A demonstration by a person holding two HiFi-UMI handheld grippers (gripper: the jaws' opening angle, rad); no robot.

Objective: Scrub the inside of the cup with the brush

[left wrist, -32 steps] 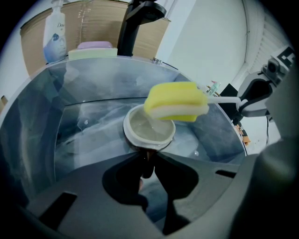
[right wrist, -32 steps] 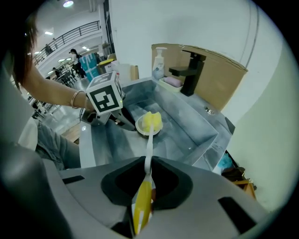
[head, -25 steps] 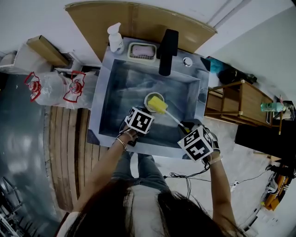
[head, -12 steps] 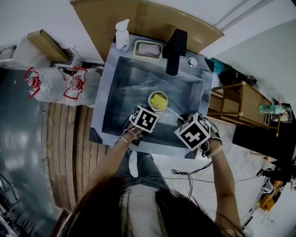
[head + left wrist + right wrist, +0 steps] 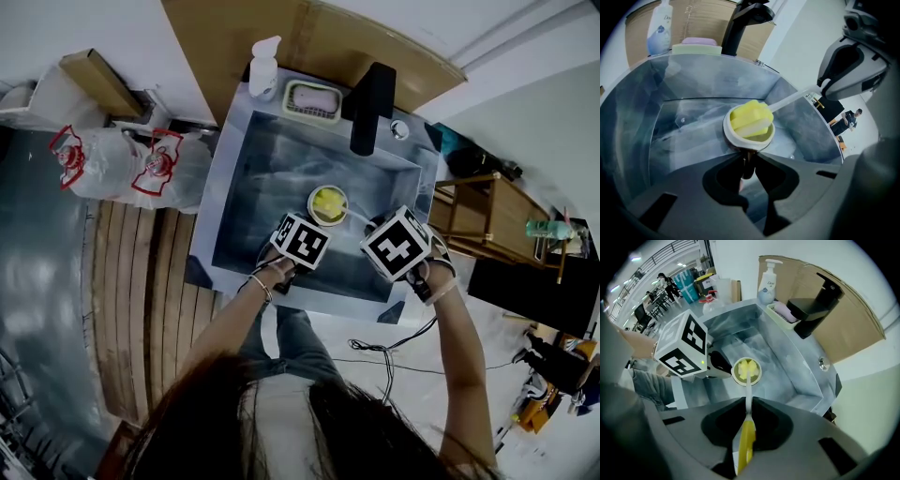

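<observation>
A pale cup (image 5: 328, 203) stands in the steel sink (image 5: 267, 173), near its front right. My left gripper (image 5: 748, 158) is shut on the cup's dark handle, just below the rim (image 5: 736, 138). The brush's yellow sponge head (image 5: 750, 119) sits inside the cup, and its white shaft (image 5: 790, 99) runs out to the right. My right gripper (image 5: 748, 401) is shut on the brush shaft (image 5: 748, 390), and the yellow grip (image 5: 746, 446) runs back between the jaws. In the head view both marker cubes hang over the sink's front, the left (image 5: 302, 241) beside the right (image 5: 397, 244).
A black faucet (image 5: 370, 96) stands at the sink's back edge, with a soap bottle (image 5: 264, 67) and a pink sponge in a dish (image 5: 312, 98) to its left. Plastic bags (image 5: 122, 169) lie left of the sink, and a wooden shelf (image 5: 487, 216) stands to the right.
The brush head has gone from lying tilted over the cup's rim to sitting down inside the cup. My right gripper has moved in closer to the cup.
</observation>
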